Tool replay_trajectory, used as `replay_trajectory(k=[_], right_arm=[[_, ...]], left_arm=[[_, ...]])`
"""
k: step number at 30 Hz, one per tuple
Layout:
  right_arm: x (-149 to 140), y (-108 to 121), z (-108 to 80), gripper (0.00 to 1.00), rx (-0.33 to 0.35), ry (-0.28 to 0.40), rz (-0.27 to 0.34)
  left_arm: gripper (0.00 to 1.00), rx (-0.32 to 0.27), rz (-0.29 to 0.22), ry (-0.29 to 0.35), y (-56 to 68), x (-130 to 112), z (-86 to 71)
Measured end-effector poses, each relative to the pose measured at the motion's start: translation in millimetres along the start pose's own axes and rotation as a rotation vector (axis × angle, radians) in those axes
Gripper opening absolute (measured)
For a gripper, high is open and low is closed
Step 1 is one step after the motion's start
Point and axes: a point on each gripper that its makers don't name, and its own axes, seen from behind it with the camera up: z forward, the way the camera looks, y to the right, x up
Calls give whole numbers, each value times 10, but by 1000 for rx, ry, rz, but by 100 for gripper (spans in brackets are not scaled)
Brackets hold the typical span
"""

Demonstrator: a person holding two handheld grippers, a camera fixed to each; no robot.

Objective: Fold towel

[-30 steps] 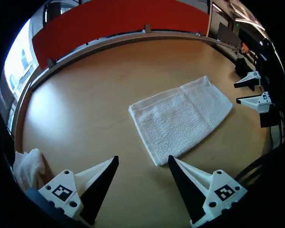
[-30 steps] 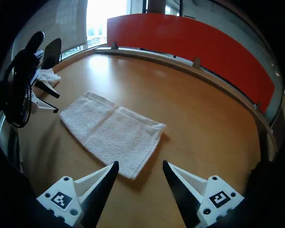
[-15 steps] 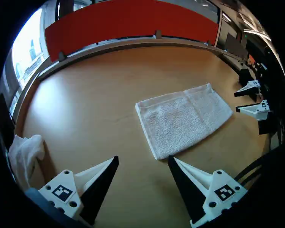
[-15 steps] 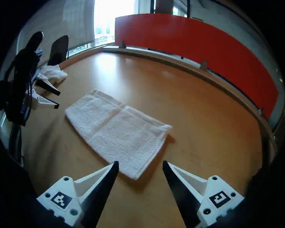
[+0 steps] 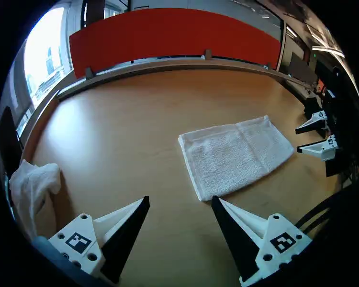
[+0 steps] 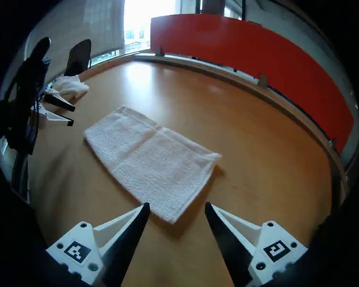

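**Table** (image 5: 122, 124). The wood top is smooth and glossy. Judged risk: cloth slides on it instead of lifting, so a low, dragging approach would push the whole piece out of square.

**Red panel** (image 5: 174, 33). It stands along the far table edge at 12 o'clock in the left gripper view. It is well apart from the work and poses no likely hazard.

**Towel** (image 5: 234, 155). This is the white rectangle lying flat on the table, at 3 o'clock of centre in the left gripper view and at 10 o'clock of centre in the right gripper view (image 6: 148, 160). A line across it suggests stacked layers. Judged risk: pinching only the top layer at a corner would peel it open. Uneven lift between the two ends would give skewed edges.

**Crumpled cloth** (image 5: 33, 184). It sits at 8 o'clock near the table edge, well apart from the towel. A wide swing could snag it.

**Left hand-held gripper** (image 5: 179, 198). Its fingers are spread apart and hold nothing. The towel's near corner lies just ahead of its 5 o'clock finger.

**Right hand-held gripper** (image 6: 176, 204). Its fingers are likewise spread and empty, with a towel corner just ahead between them. Judged risk: the two could collide if both reach the same end.

**Markings.** Black-and-white square coded tags sit on the finger bases. No brand or readable words are visible.
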Motion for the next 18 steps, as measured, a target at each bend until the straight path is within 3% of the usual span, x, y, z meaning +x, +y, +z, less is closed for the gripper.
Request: replay_trajectory(k=[18], right_arm=[[-76,-23,43,89,23,-26,-35]], left_arm=[[96,48,-46,53,-110,-111,-128]])
